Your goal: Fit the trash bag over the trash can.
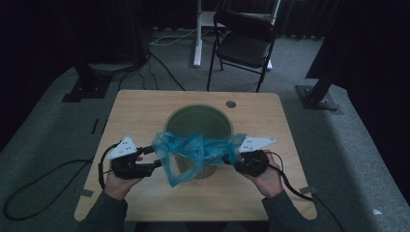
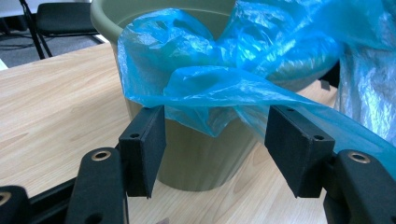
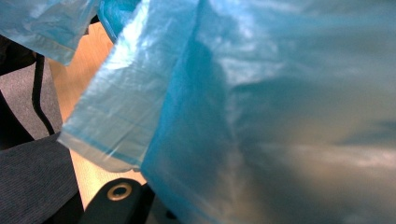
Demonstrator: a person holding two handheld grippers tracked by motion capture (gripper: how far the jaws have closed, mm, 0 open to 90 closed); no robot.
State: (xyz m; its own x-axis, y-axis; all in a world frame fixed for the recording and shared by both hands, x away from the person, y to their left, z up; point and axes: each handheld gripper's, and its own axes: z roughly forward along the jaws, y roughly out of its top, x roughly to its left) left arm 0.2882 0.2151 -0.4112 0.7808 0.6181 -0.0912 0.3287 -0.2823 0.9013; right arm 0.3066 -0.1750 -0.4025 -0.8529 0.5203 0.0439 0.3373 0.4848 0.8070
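Note:
A round olive-green bin (image 1: 198,108) stands in the middle of the wooden table (image 1: 140,111). A crumpled blue plastic bag (image 1: 188,152) hangs across its near rim and down its front. My left gripper (image 1: 153,157) is at the bag's left edge and stands open. In the left gripper view its black pads (image 2: 144,149) are wide apart in front of the bin wall (image 2: 196,158), and the bag (image 2: 224,60) droops just above them. My right gripper (image 1: 232,159) pinches the bag's right end. In the right gripper view the blue film (image 3: 261,116) covers the jaws.
A black folding chair (image 1: 244,43) and a white desk leg (image 1: 197,34) stand beyond the table's far edge. Cables run over the grey carpet on the left (image 1: 43,179). A small round grommet (image 1: 230,104) sits near the far table edge. A dark sleeve (image 3: 32,177) shows at lower left.

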